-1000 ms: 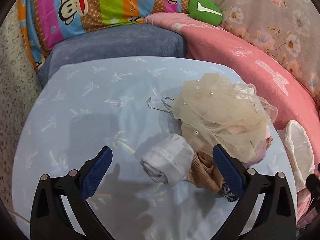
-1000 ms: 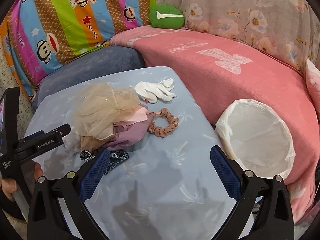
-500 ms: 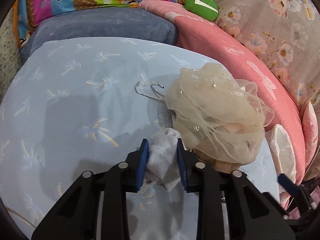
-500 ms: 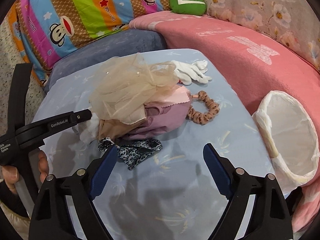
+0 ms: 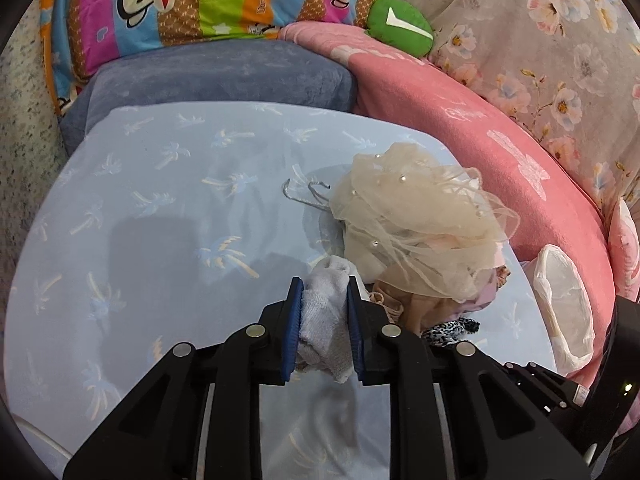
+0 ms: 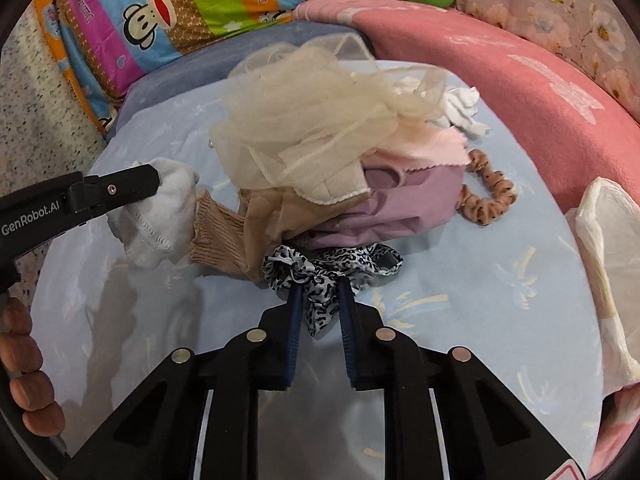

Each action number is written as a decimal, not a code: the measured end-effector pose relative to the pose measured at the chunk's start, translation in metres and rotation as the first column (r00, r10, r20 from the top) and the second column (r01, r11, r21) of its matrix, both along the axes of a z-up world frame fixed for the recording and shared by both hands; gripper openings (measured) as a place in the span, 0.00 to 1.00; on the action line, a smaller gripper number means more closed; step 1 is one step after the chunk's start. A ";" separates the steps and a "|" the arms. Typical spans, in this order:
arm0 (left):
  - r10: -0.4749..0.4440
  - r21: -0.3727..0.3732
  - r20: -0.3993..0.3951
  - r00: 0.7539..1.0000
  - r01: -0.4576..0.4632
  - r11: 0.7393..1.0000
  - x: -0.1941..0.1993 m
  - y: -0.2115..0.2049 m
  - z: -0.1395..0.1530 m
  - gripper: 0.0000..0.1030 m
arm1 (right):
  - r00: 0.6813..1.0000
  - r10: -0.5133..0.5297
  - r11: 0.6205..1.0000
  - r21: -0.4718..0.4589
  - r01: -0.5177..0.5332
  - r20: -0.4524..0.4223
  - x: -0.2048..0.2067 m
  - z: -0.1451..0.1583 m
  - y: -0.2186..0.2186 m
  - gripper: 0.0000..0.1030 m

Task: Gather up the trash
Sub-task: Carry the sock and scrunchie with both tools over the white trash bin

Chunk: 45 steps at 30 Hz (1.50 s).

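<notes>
Blue-padded fingers [image 5: 295,312] of the left gripper [image 5: 323,298] are clamped on a white sock [image 5: 326,312], which bulges out between the pads at the near-left edge of the clothing heap; the right wrist view shows the same sock [image 6: 160,216] pinched at the black fingertip. Fingers [image 6: 347,320] of the right gripper [image 6: 320,308] are closed on a leopard-print cloth [image 6: 320,276], whose knotted end lies at the near edge of the heap. Touching the sock is a ribbed tan garment [image 6: 220,236]; behind it lie a lilac garment [image 6: 404,200], a pale pink cloth [image 6: 432,146] and, on top, a bundle of cream tulle [image 6: 316,120]. Wire hanger hooks [image 5: 306,194] project from the tulle's left side. Right of the heap rest a spotted tan scrunchie [image 6: 490,196] and white gloves [image 6: 464,110]. All sit on a light blue palm-print sheet [image 5: 160,208]. A white-lined bin [image 5: 564,312] stands at the sheet's right edge, against a pink blanket [image 5: 480,128].
</notes>
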<state>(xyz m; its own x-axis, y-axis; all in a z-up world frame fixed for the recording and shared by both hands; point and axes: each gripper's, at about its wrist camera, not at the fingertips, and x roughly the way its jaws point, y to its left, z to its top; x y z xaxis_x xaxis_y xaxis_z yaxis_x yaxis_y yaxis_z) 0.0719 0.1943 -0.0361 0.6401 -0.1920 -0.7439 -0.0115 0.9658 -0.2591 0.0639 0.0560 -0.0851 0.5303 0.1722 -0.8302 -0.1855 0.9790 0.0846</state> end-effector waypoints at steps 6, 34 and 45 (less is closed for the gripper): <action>-0.032 0.011 0.051 0.998 0.031 0.999 -0.013 -0.017 0.021 0.20 | 0.997 -0.044 0.999 0.019 0.043 0.070 -0.018 0.033 -0.025 0.14; -0.460 0.027 0.193 0.867 0.464 0.886 -0.035 -0.222 0.077 0.21 | 0.869 -0.443 0.896 0.117 0.428 0.219 -0.083 0.102 -0.231 0.14; -0.573 0.057 0.171 0.802 0.572 0.818 -0.036 -0.297 0.073 0.21 | 0.808 -0.550 0.835 0.150 0.529 0.210 -0.096 0.094 -0.303 0.14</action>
